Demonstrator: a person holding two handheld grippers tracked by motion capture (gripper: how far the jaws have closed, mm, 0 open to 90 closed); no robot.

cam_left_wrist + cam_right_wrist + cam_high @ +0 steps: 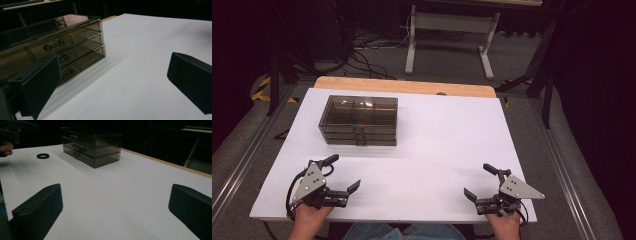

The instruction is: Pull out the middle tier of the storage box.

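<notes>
Grey carpet floor (447,60) all round, strewn with black cables (362,47) (tangled at far left). Beyond, a white-legged desk frame (447,30). Dark overall, worktop (452,130) white, wood-edged behind.

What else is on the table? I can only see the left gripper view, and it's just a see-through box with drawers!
Observer: A small black ring lies on the white table near the left hand. The right gripper view shows it.
Operator: Is my other gripper holding anything?
Observer: No. In the high view the right gripper is open and empty, at the table's near right edge.
Operator: Which gripper is closer to the box?
Observer: The left gripper. The high view shows the drawer box on the table's far left part, apart from both grippers.
</notes>
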